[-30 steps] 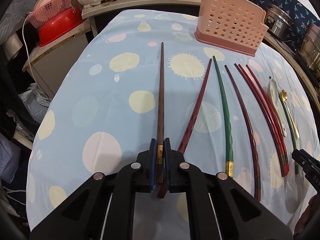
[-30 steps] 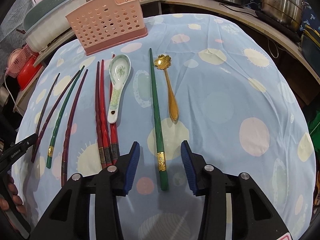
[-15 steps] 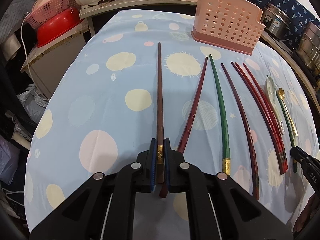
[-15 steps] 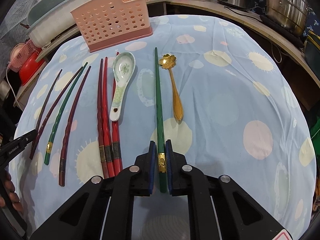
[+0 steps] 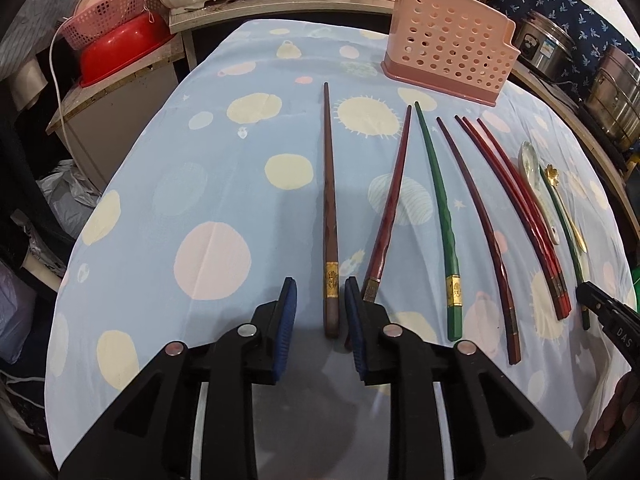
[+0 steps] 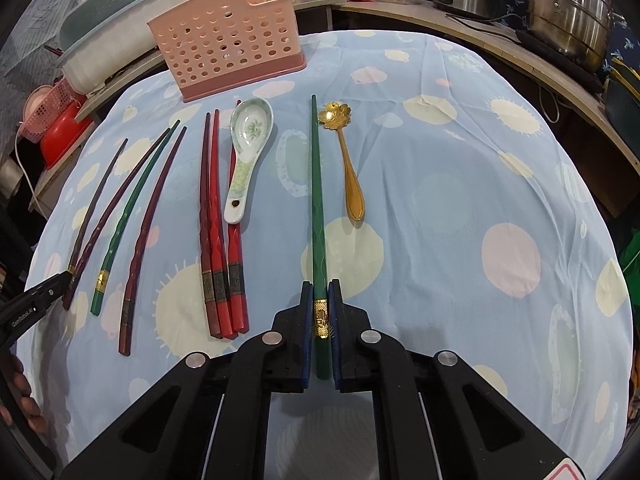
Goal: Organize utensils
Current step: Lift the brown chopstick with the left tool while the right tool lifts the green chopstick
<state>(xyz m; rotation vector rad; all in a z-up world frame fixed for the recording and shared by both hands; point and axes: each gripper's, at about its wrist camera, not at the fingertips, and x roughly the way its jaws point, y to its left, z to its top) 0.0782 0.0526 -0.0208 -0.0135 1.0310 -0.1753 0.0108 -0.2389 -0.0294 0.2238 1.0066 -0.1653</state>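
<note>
Left gripper point(image 5: 320, 300): angled steeply down toward the table, jaws parted after having just been opening; the brown chopstick point(image 5: 330, 216) lies between the pads, gripped by neither. Right gripper point(image 6: 320, 304): same steep downward pitch, jaws having just closed, pads pressing both sides of the green chopstick point(image 6: 318, 200) at its gold band. Fingers of a hand point(image 6: 18, 396) show at the near left edge of the right view.

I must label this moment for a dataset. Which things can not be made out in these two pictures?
- Inside of the pink utensil basket: hidden by its own perforated wall, both views.
- Butt of the dark red chopstick: left wrist view, behind the left tongs.
- Engraving on the green chopstick gold band: too small, right wrist view.
- Person's hand: cut off at the frame edges.
</note>
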